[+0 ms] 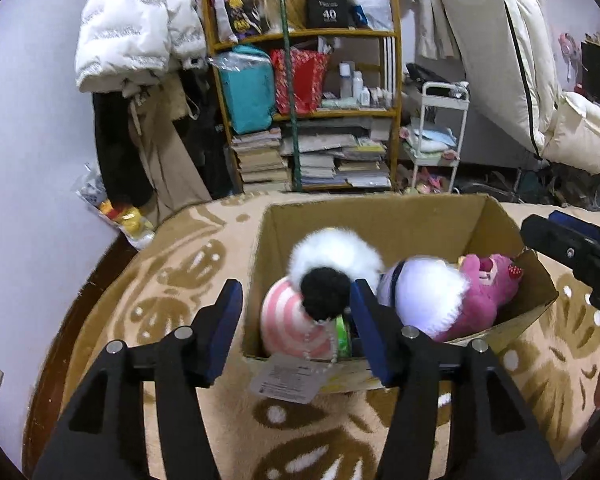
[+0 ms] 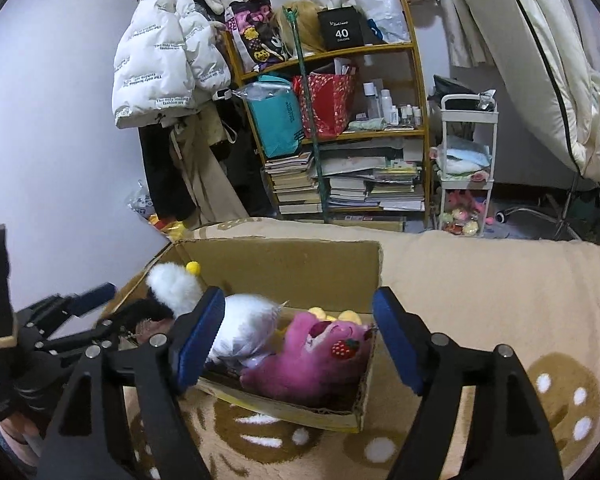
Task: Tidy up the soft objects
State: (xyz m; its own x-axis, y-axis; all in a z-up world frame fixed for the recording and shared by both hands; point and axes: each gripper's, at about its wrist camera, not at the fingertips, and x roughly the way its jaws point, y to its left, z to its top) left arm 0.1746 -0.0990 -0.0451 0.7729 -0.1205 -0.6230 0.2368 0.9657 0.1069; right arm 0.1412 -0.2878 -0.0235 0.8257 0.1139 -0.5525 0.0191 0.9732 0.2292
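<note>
An open cardboard box (image 1: 372,220) stands on a beige patterned blanket. Inside lie a white fluffy plush with a black pompom (image 1: 326,286), a pink-and-white striped plush (image 1: 288,328), a white plush (image 1: 424,300) and a magenta bear plush (image 1: 488,288). My left gripper (image 1: 296,328) is open, hovering over the box's near edge with the striped plush between its fingers, not gripped. My right gripper (image 2: 300,344) is open above the box (image 2: 284,264), framing the magenta bear (image 2: 316,364) and white plush (image 2: 248,328). The left gripper (image 2: 80,316) shows at left.
A wooden shelf (image 1: 304,112) with bags, bottles and stacked books stands behind the bed. Coats hang on the left wall (image 1: 136,28). A white trolley (image 1: 440,136) stands right of the shelf. The blanket (image 2: 500,280) stretches right of the box.
</note>
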